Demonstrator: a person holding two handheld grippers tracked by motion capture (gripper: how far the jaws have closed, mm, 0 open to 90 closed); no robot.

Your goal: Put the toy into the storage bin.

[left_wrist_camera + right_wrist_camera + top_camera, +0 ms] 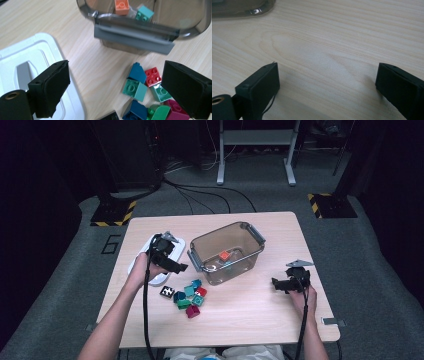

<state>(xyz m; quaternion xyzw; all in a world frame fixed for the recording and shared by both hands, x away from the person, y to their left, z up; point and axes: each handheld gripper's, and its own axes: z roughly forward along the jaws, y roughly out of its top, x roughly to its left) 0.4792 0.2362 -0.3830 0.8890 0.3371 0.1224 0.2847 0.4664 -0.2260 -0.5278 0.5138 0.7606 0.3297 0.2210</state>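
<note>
Left gripper (117,87), jaws spread wide and empty, above loose plastic building bricks (147,93).
Best lowered squarely over one brick, clear of neighbours, before transfer to clear plastic bin (135,35).

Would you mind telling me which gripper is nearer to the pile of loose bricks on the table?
Left. The left gripper hangs open just above and left of the pile of bricks, while the right gripper sits open, well off to the right, past the clear bin.
</note>
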